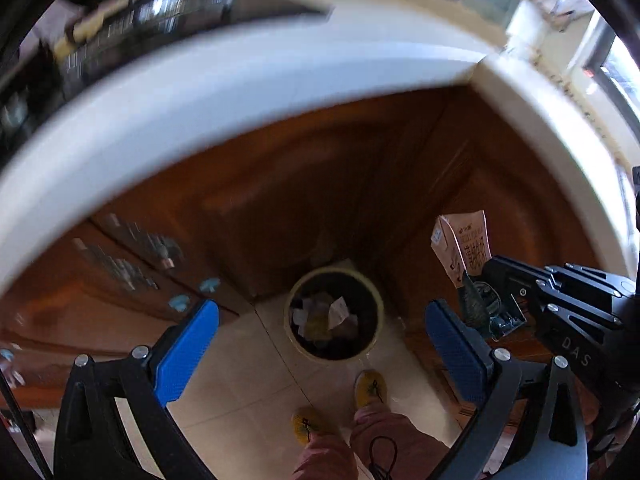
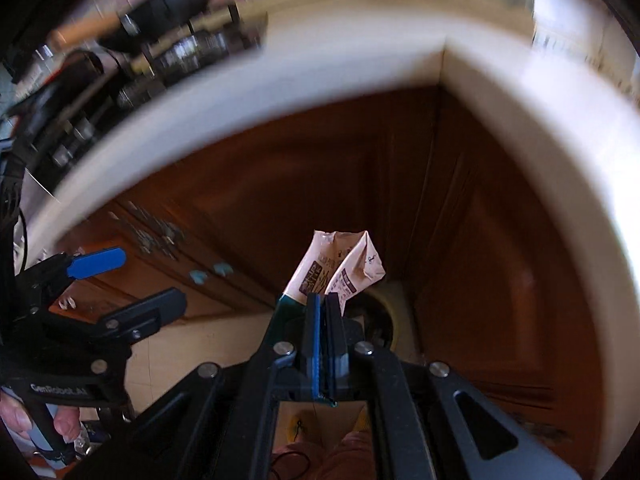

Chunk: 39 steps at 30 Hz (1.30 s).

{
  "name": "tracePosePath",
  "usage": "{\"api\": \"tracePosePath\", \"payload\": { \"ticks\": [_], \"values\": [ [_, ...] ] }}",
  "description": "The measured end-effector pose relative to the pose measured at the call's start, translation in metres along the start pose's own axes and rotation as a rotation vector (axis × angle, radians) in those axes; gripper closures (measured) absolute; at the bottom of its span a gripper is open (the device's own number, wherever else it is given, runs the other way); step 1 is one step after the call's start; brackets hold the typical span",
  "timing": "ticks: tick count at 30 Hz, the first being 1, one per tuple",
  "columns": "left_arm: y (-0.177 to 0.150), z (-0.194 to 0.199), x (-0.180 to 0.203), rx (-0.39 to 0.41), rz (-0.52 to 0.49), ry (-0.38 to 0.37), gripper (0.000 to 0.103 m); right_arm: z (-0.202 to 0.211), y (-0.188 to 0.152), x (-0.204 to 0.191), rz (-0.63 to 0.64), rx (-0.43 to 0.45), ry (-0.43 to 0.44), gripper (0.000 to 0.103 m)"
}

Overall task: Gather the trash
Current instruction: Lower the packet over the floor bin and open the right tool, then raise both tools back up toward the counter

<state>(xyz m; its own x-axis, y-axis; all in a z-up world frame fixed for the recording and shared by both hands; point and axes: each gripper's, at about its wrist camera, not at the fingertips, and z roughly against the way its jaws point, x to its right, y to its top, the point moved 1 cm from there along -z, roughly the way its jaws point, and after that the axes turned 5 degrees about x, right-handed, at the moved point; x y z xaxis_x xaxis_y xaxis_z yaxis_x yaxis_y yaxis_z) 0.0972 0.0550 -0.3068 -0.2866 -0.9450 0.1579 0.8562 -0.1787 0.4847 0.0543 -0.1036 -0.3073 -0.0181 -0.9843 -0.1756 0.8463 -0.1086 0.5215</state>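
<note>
The crumpled carton [image 2: 340,268] is clamped in the right gripper [image 2: 326,312], tilted steeply down above the trash bin [image 1: 335,312]; the left gripper [image 1: 320,344] points down beside it, jaws wide and empty.

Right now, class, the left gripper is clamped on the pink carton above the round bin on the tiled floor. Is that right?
Not quite. The right gripper is the one clamped on the pink carton, as the right wrist view shows. The left gripper stands open and empty in the left wrist view. The rest holds: the carton hangs above the round bin on the tiled floor.
</note>
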Motion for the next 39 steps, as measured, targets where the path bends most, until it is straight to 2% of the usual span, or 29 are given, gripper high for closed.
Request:
{"api": "tracePosePath", "payload": {
  "ticks": [8, 13, 15, 18, 20, 22, 26, 29, 33, 39],
  "values": [
    [-0.042, -0.096, -0.023, -0.015, 0.107, 0.049, 0.001, -0.126, -0.045, 0.024, 0.018, -0.098, 0.027, 0.101],
    [-0.055, -0.126, -0.033, -0.032, 0.121, 0.076, 0.001, -0.179, -0.054, 0.024, 0.057, -0.126, 0.04, 0.1],
    [-0.06, -0.133, -0.036, -0.041, 0.125, 0.086, 0.001, -0.199, -0.056, 0.026, 0.051, -0.167, 0.041, 0.099],
    [-0.063, -0.137, -0.041, -0.047, 0.139, 0.093, 0.001, -0.215, -0.058, 0.028, 0.039, -0.215, 0.039, 0.093],
    [-0.063, -0.138, -0.044, -0.049, 0.145, 0.094, 0.001, -0.214, -0.059, 0.028, 0.045, -0.217, 0.051, 0.081],
    [-0.063, -0.135, -0.044, -0.047, 0.148, 0.096, 0.001, -0.209, -0.058, 0.024, 0.059, -0.202, 0.043, 0.073],
    [-0.064, -0.129, -0.045, -0.042, 0.164, 0.089, 0.001, -0.193, -0.055, 0.019, 0.07, -0.176, 0.036, 0.073],
    [-0.061, -0.121, -0.043, -0.037, 0.167, 0.085, 0.001, -0.182, -0.055, 0.017, 0.082, -0.173, -0.001, 0.073],
    [-0.054, -0.106, -0.036, -0.024, 0.157, 0.075, 0.001, -0.164, -0.054, 0.016, 0.049, -0.183, -0.025, 0.073],
    [-0.038, -0.066, -0.022, 0.005, 0.122, 0.063, 0.001, -0.109, -0.044, 0.013, 0.018, -0.138, -0.03, 0.073]
  ]
}}
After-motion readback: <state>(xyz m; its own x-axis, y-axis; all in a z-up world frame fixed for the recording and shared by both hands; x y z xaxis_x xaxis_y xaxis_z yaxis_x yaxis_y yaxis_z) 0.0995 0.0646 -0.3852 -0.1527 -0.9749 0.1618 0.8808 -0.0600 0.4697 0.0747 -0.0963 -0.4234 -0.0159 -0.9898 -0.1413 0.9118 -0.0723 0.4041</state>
